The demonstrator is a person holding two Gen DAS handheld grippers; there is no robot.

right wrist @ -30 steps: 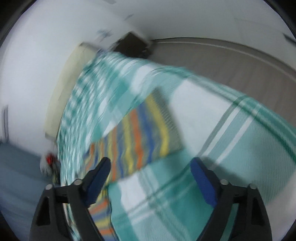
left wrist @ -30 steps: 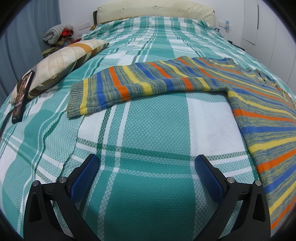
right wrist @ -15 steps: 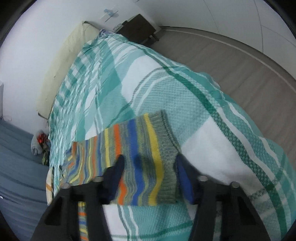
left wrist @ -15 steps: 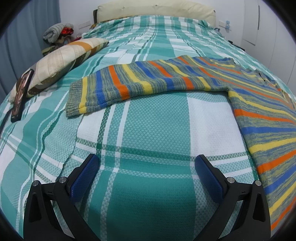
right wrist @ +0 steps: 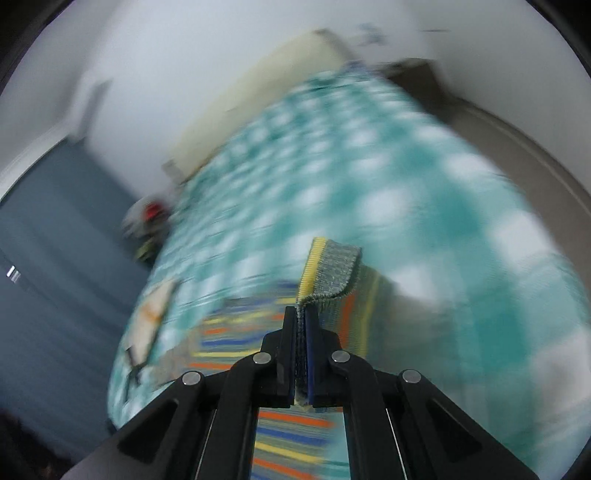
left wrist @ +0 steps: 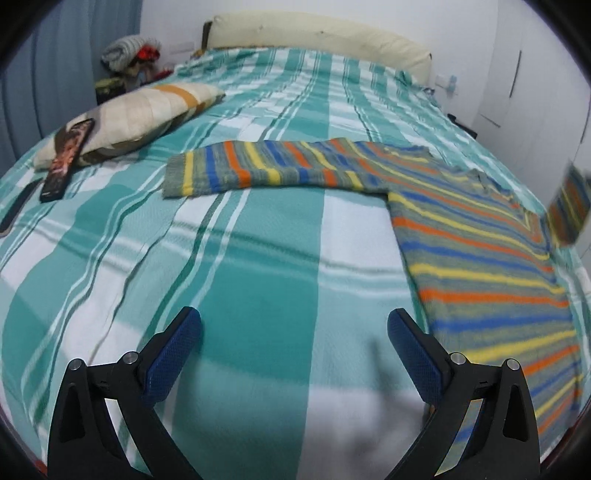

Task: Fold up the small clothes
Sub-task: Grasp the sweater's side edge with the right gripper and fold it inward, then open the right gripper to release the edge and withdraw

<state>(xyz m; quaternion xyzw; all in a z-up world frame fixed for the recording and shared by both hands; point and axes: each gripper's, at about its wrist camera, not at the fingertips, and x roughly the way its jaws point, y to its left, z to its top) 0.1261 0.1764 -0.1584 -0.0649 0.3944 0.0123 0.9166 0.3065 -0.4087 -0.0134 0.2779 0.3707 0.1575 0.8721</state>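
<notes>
A striped knit sweater (left wrist: 476,254) in grey, orange, yellow and blue lies flat on the teal plaid bedspread (left wrist: 258,258). Its one sleeve (left wrist: 266,170) stretches out to the left across the bed. My left gripper (left wrist: 293,343) hovers open above bare bedspread, short of that sleeve. My right gripper (right wrist: 304,314) is shut on the other sleeve's ribbed cuff (right wrist: 330,271), which stands up out of the jaws, lifted off the bed. That raised sleeve (left wrist: 567,206) also shows at the right edge of the left wrist view. The right wrist view is strongly blurred.
A beige pillow (left wrist: 136,118) lies at the left with a phone (left wrist: 66,158) leaning on it, and a second dark device (left wrist: 14,210) beside it. A cream headboard (left wrist: 317,33) closes the far end. Bundled items (left wrist: 125,55) sit at the far left corner. White wardrobe doors (left wrist: 535,74) stand on the right.
My right gripper closed on the sleeve cuff and lifted it off the bed, rolling as it rose. My left gripper drew back and up a little; the sweater now looks farther away.
</notes>
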